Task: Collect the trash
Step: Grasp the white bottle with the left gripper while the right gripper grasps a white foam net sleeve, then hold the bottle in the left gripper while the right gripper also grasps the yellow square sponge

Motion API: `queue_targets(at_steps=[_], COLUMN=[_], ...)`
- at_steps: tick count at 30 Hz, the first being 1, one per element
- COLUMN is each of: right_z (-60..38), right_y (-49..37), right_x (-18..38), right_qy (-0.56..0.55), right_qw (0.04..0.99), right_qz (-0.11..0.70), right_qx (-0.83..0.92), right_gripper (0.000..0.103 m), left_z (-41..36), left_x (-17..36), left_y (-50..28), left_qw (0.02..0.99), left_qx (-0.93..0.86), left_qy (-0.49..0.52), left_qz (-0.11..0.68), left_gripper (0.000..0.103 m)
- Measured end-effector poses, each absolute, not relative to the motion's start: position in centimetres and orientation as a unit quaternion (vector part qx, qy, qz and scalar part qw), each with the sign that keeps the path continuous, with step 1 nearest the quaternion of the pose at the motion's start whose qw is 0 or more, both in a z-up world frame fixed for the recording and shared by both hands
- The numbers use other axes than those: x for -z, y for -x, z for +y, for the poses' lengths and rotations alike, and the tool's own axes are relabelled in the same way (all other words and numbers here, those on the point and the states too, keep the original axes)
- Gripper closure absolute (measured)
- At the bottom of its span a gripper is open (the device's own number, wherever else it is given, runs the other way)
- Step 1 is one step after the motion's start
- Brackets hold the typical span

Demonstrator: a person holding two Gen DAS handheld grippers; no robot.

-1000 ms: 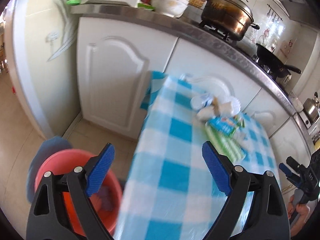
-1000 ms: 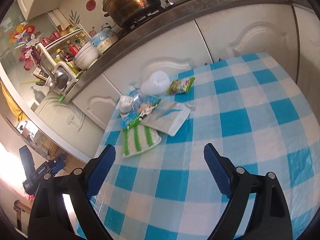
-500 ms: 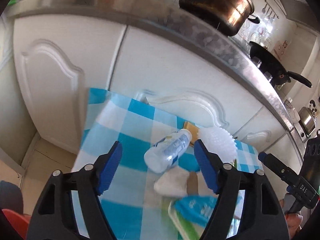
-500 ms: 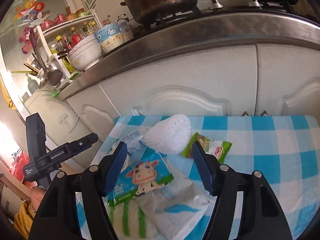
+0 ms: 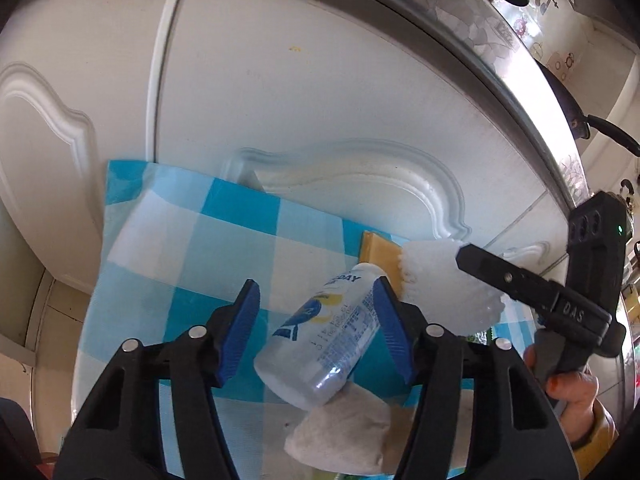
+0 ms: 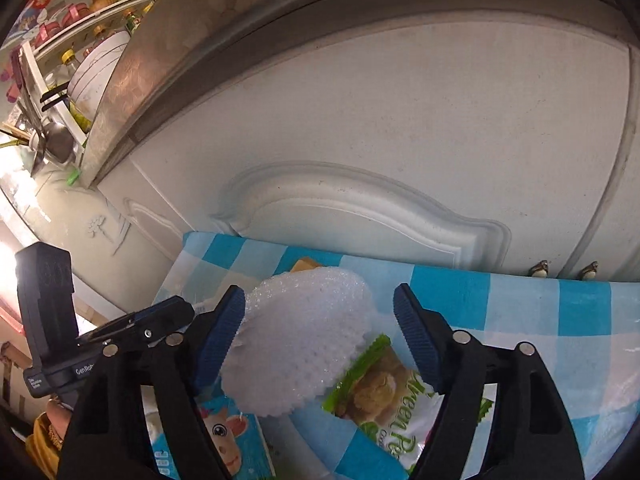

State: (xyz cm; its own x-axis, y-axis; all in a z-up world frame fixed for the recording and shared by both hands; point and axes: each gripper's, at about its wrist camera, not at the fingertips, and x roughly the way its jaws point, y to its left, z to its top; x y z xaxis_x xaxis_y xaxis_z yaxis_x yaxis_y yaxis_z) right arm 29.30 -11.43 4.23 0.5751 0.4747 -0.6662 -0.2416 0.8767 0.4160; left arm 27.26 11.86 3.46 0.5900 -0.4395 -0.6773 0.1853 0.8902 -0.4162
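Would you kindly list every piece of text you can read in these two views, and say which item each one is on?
"DAY": end of a word on the clear plastic bottle; its small print is unreadable.
"DAS": on the black right gripper body.
"GenRob": cut-off label on the black left gripper body; the smaller label beside it is too small to read.
"ween Pe": partial lettering on the green-edged snack packet.
The blue cow-print packet has print too blurred to read.

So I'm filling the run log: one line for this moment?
left gripper: closing around bottle, no grip yet | right gripper: opening, straddles foam net
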Motion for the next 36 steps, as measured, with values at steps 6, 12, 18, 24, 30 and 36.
queue_targets(at_steps=[6, 12, 18, 24, 30, 36], right_z=[-9.4, -7.0, -7.4, -7.5, -8.2, -9.2], right_y=[-31.8, -33.1, -31.7, -28.3, -23.3, -18.0], right_x=[-3.1, -1.6, -1.3, -1.2, -1.2, -1.6], right_qy=[-0.113, -0.085, -0.106, -0.099, -0.097, -0.083], right_qw=[0.863, 0.833, 0.816, 0.809, 0.813, 0.815], right_qz=[0.439, 0.480, 0.484, 0.488, 0.486, 0.489], right_qx=[-0.221, -0.263, -0.297, -0.313, -0.305, -0.301], right_gripper=[0.019, 0.033, 0.051, 0.057, 0.058, 0.055], left_z=[11.0, 10.6, 9.3, 8.3, 7.4, 6.4], left_x=[-3.2, -2.6, -2.0, -2.2, -2.3, -2.3], left_y=[-26.6, -26.3, -25.1, -23.3, -20.0, -15.5], left_qw=[0.876, 0.867, 0.869, 0.865, 0.856, 0.843], left_qx=[0.196, 0.217, 0.223, 0.240, 0.254, 0.273], left_qy=[0.147, 0.151, 0.113, 0.087, 0.086, 0.088], left_qz=[0.416, 0.421, 0.427, 0.432, 0.442, 0.455], left_gripper=[0.047, 0.047, 0.053, 0.055, 0.055, 0.055])
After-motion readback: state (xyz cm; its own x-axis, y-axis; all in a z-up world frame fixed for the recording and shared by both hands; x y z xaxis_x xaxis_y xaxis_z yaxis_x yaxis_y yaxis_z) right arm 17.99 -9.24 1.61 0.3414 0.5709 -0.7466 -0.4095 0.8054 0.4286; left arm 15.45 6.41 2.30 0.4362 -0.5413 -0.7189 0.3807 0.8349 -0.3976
